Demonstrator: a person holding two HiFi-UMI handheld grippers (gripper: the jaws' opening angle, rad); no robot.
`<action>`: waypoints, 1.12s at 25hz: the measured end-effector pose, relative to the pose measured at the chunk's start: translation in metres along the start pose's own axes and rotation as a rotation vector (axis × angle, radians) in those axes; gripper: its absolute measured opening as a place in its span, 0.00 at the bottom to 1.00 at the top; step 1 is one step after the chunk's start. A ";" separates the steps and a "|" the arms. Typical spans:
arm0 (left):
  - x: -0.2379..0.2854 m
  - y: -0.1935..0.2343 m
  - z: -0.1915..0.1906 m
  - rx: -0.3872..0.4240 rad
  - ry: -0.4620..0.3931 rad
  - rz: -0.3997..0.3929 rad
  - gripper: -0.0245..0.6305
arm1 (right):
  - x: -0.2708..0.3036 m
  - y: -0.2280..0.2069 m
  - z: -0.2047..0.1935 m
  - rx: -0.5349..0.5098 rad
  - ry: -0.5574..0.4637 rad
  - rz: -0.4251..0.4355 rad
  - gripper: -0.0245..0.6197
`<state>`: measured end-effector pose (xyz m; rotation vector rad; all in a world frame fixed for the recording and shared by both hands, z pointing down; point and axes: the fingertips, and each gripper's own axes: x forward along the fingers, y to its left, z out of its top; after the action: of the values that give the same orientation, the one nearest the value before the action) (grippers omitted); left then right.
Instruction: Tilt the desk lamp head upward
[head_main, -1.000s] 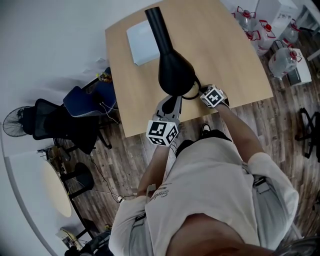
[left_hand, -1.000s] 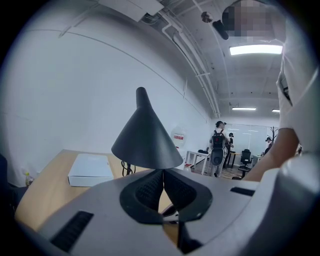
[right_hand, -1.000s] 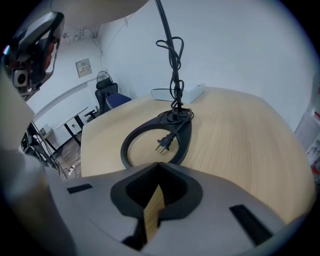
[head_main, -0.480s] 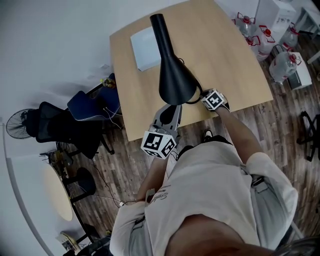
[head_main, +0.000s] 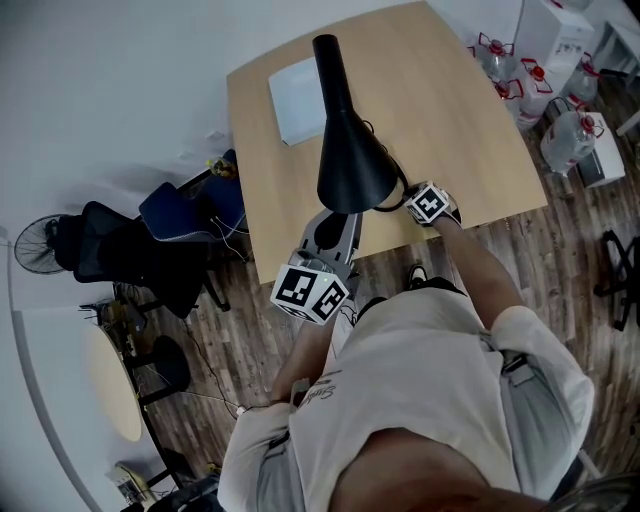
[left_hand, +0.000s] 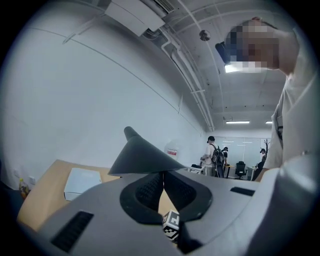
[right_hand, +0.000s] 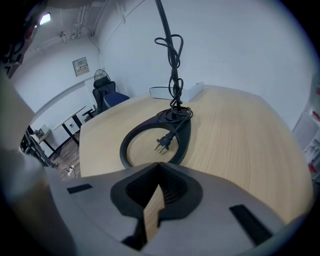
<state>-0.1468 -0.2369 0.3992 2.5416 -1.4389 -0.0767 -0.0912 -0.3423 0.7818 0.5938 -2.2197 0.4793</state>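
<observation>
Lower in the head view than a second ago, the left gripper (head_main: 338, 218) sits closest to the person, at the table's (head_main: 460, 120) near edge, its nose aimed up at the lamp head (head_main: 350, 160). The head itself now reads as a side-on cone rather than the rounder bulb it showed before, which I take to mean it has begun to swing up. The tilt looks under way rather than finished.

Only the left gripper view settles how the left gripper acts on it. Its ribbed pads are pressed together with nothing between them, and their tips sit right at the underside of the lamp head's rim. That suggests a push from beneath, not a pinch.

Just to the right along the same near edge is the right gripper (head_main: 412, 192). Its own view shows its jaws closed and empty, with only a sliver of tabletop behind them.

That view also shows what the head view hides under the shade. The ring-shaped lamp base (right_hand: 150, 137) lies flat just ahead of the jaws, a plug (right_hand: 164, 144) rests inside the ring, and the cord (right_hand: 174, 55) is wound around the stem. I cannot tell whether the right gripper touches the base. If it does not, the base may shift as the head is pushed.

Farther off, a white box (head_main: 298, 100) lies near the table's far left corner, well apart from the lamp base. Past the table, the left gripper view alone catches people standing (left_hand: 212, 152) deep in the room.
</observation>
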 end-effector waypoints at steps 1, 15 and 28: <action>-0.001 -0.002 0.004 0.000 -0.002 -0.002 0.06 | 0.000 0.001 0.000 -0.010 0.007 -0.001 0.03; -0.003 -0.023 0.065 0.086 -0.056 -0.032 0.06 | -0.001 0.002 0.002 -0.027 0.012 -0.002 0.03; 0.007 -0.038 0.104 0.093 -0.108 -0.047 0.06 | 0.000 0.001 0.000 -0.053 0.061 0.011 0.03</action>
<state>-0.1268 -0.2405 0.2903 2.6847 -1.4531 -0.1609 -0.0914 -0.3416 0.7821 0.5333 -2.1721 0.4375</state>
